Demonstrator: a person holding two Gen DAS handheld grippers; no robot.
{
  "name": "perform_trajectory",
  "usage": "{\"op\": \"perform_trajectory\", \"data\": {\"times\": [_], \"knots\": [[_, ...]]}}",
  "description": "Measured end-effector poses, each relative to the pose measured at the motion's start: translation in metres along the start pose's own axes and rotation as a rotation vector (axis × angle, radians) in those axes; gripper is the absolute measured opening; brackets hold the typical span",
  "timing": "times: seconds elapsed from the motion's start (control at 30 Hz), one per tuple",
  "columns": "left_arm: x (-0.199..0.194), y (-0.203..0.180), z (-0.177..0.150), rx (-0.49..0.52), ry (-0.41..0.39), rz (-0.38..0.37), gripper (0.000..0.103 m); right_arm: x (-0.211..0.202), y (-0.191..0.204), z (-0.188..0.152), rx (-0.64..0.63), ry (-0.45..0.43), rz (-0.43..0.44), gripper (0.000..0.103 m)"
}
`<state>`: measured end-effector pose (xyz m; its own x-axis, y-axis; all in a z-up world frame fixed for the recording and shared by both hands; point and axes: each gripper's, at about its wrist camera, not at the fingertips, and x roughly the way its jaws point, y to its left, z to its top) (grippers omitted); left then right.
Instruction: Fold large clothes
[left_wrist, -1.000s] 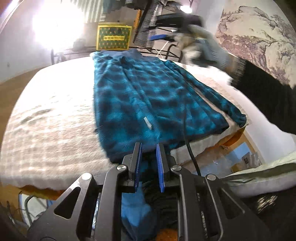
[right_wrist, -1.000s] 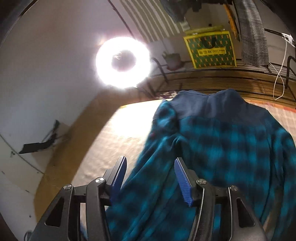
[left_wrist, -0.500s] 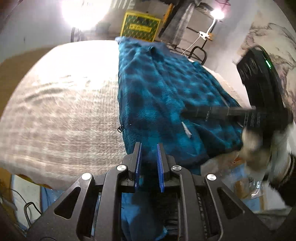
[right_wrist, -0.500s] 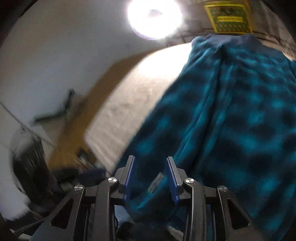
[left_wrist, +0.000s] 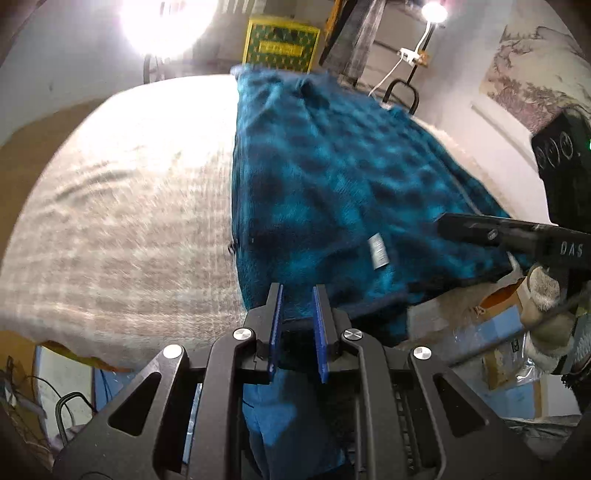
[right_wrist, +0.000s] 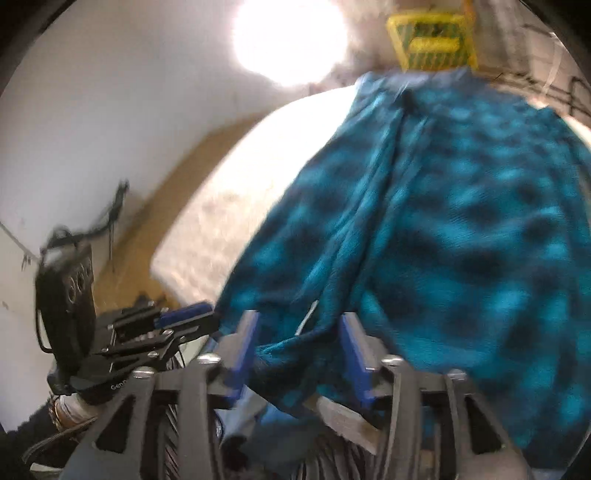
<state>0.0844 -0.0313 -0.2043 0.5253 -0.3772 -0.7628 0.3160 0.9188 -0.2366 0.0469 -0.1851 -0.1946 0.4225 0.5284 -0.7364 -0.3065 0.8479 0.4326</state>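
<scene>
Left wrist view: the left gripper (left_wrist: 298, 328) sits at the near edge of a teal-and-black checked fleece (left_wrist: 343, 192), its blue pads (left_wrist: 275, 325) drawn close together with the hem pinched between them. The fleece lies spread lengthwise on a pale blanket (left_wrist: 122, 221) that covers the table, collar at the far end, hem hanging over the near edge, a white label (left_wrist: 377, 252) showing near the hem. At the right of this view the right gripper (left_wrist: 480, 230) reaches in over the fleece's near right corner, held by a gloved hand (left_wrist: 546, 306). In the right wrist view that gripper (right_wrist: 301, 349) has its jaws about half apart; they have just been opening, and a bunched fold of the hem lies between them, though blur hides whether the pads (right_wrist: 352, 350) press on it. The left gripper (right_wrist: 184, 317) shows there at the left, just beside the hem. A bright ring lamp (left_wrist: 166, 22) and a yellow crate (left_wrist: 280, 44) stand beyond the far end.
</scene>
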Motion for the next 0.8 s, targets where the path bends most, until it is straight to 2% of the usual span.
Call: {"op": "perform_trajectory", "data": {"times": [0.17, 0.3, 0.4, 0.57, 0.63, 0.7, 0.8], "knots": [[-0.035, -0.009, 0.016, 0.061, -0.097, 0.039, 0.014, -0.064, -0.026, -0.015, 0.063, -0.154, -0.11, 0.065], [-0.059, -0.003, 0.049, 0.081, -0.169, 0.092, 0.014, -0.12, -0.066, -0.029, 0.149, -0.258, -0.208, 0.074], [-0.071, 0.002, 0.076, 0.078, -0.215, 0.102, 0.014, -0.156, -0.098, -0.041, 0.216, -0.314, -0.287, 0.078], [-0.074, -0.004, 0.127, 0.125, -0.252, 0.116, 0.014, -0.203, -0.16, -0.068, 0.379, -0.355, -0.407, 0.082], [-0.074, -0.009, 0.147, 0.135, -0.271, 0.114, 0.014, -0.217, -0.181, -0.081, 0.425, -0.361, -0.45, 0.09], [-0.075, -0.016, 0.166, 0.134, -0.295, 0.097, 0.014, -0.228, -0.207, -0.095, 0.465, -0.36, -0.522, 0.093], [-0.077, -0.032, 0.192, 0.148, -0.322, 0.066, 0.014, -0.246, -0.245, -0.119, 0.577, -0.372, -0.548, 0.093]]}}
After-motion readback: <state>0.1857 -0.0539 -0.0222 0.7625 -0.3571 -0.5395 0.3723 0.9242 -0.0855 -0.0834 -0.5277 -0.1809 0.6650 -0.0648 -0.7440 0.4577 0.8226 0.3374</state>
